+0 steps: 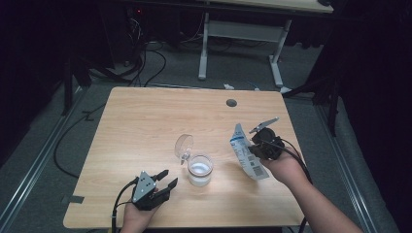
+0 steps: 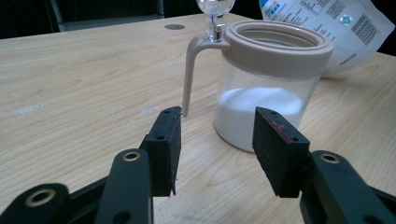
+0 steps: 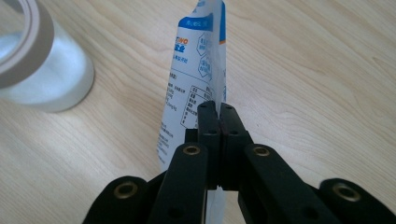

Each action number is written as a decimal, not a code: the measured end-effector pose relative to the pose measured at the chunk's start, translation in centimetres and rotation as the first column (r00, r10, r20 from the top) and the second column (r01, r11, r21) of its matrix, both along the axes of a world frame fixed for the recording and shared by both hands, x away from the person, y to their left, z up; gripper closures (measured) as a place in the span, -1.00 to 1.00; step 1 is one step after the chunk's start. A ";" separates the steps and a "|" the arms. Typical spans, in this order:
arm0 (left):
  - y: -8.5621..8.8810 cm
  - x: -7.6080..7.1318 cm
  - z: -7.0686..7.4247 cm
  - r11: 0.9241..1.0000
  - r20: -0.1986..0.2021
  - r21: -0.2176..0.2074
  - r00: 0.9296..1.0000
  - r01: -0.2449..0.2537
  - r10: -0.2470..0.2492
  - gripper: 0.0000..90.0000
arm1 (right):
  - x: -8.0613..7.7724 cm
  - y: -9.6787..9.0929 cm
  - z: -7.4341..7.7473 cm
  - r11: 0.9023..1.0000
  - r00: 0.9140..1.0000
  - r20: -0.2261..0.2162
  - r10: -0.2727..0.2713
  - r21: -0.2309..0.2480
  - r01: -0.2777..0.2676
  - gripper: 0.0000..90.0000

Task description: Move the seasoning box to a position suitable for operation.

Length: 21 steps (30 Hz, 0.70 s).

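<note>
Dark floor and tangled cables surround the pale wooden table (image 1: 145, 121) I am working over, with a second desk frame (image 1: 243, 43) standing far behind it. At the near left, my left gripper (image 1: 165, 180) sits low by the table's near edge, its jaws spread well apart with nothing between them; in the left gripper view the pads (image 2: 168, 140) frame the jar (image 2: 268, 84) without touching it. Just right of that gripper stands the jar (image 1: 200, 170), a clear glass one with a beige collar and a thin beige handle, holding a layer of white powder at the bottom. Its hinged clear lid (image 1: 184, 145) stands flipped open on the far left side of the rim. Further right, my right gripper (image 1: 252, 145) is clamped tight on a white and blue printed pouch (image 1: 248, 155), the jaws pressed together on its thin edge. The pouch (image 3: 196, 79) hangs tilted near the jar's right side, apart from it, with its lower end close to the tabletop.
</note>
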<state>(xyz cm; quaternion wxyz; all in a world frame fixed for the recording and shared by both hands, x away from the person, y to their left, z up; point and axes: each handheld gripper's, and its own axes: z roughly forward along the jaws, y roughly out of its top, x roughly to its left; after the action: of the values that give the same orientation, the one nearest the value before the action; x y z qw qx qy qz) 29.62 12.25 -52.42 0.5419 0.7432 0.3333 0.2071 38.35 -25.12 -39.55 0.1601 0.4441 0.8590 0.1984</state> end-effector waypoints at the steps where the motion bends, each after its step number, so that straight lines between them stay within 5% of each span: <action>1: 0.1 0.0 0.0 1.000 -0.001 -0.003 1.000 -0.005 0.005 0.16 | -0.1 -0.1 0.0 1.000 1.000 0.005 -0.006 0.011 0.006 1.00; 12: 1.2 0.8 0.2 0.999 -0.033 0.005 0.999 -0.037 0.037 0.14 | -1.3 -1.5 -0.6 0.997 0.993 0.118 -0.019 0.074 0.011 1.00; 21: 2.5 1.5 0.2 0.997 -0.061 0.030 0.996 -0.069 0.070 0.13 | -2.2 -2.9 -1.3 0.985 0.986 0.155 -0.061 0.170 0.034 1.00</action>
<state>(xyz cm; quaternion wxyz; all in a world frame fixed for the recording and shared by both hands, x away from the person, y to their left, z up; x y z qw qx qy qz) 31.16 14.76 -52.22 0.5134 0.7446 0.3728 0.2073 36.12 -28.02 -40.89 0.1953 0.4590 0.8129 0.3007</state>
